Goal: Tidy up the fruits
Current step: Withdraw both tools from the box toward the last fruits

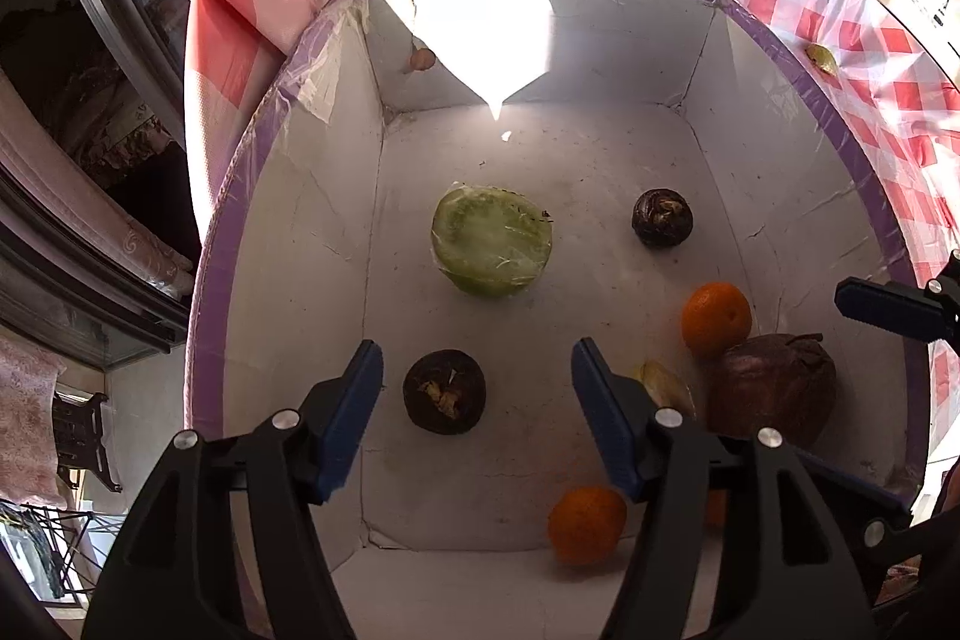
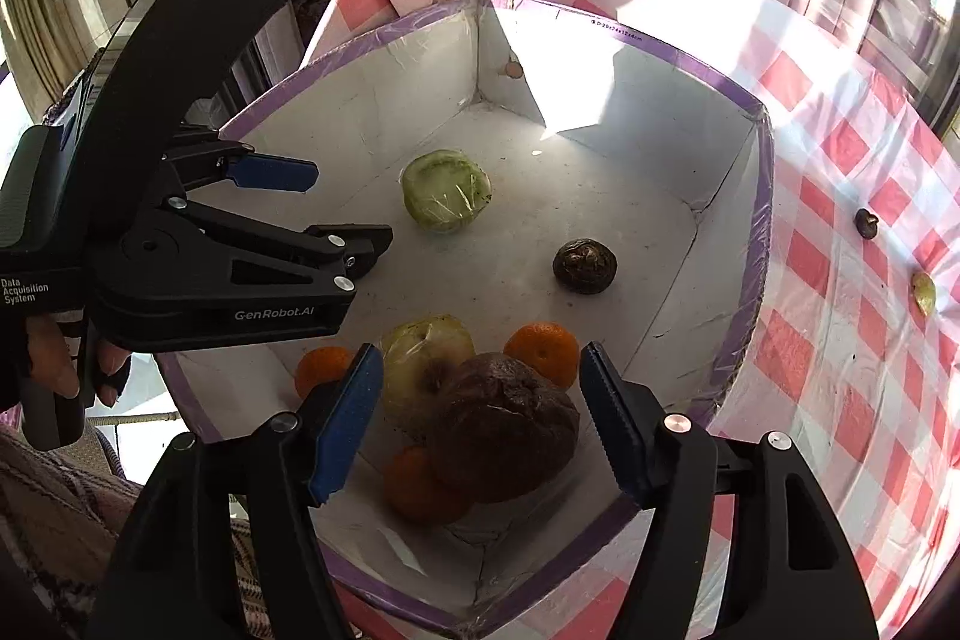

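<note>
A white box with a purple rim (image 1: 240,172) (image 2: 762,244) holds several fruits. A wrapped green fruit (image 1: 491,239) (image 2: 445,191) lies mid-box. Two small dark fruits (image 1: 662,218) (image 1: 444,391) lie near it; the right wrist view shows one (image 2: 584,266). Oranges (image 1: 716,319) (image 1: 586,524) (image 2: 543,352), a pale wrapped apple (image 2: 420,370) and a large brown fruit (image 1: 773,388) (image 2: 501,427) cluster at one corner. My left gripper (image 1: 477,400) (image 2: 324,205) is open and empty above the nearer dark fruit. My right gripper (image 2: 480,418) is open and empty above the brown fruit.
The box stands on a red and white checked tablecloth (image 2: 840,340). A small dark fruit (image 2: 866,222) and a yellowish one (image 2: 923,293) (image 1: 823,59) lie on the cloth beside the box. Windows and curtains stand behind the table.
</note>
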Demonstrator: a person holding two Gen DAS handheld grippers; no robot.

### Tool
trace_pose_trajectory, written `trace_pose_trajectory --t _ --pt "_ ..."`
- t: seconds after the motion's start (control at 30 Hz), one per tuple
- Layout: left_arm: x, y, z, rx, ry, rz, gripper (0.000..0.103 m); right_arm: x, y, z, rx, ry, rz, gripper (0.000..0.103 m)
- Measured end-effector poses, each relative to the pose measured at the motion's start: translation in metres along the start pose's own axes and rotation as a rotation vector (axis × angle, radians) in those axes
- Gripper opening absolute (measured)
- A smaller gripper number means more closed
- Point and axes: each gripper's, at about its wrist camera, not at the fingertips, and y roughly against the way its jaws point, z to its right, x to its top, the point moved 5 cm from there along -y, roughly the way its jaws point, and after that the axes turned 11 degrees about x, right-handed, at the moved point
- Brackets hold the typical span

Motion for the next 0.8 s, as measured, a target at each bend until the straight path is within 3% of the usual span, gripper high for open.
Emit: trace_pose_trajectory --t 0.13,0.5,0.63,0.8 --pt "0.004 0.003 0.001 0.035 -0.016 0.015 0.081 0.001 0.002 0.002 -0.004 -0.009 0.014 0.068" --pt "0.006 -0.001 -0.001 0.054 -0.018 -0.022 0.081 0.000 0.007 0.009 0.025 -0.056 0.054 0.071" --pt "0.008 0.001 -0.004 0.075 -0.002 -0.033 0.081 0.002 0.022 0.017 0.082 -0.115 0.139 0.071" --pt "0.024 0.018 -0.005 0.167 0.021 0.054 0.083 0.001 0.045 0.046 0.079 -0.220 0.236 0.071"
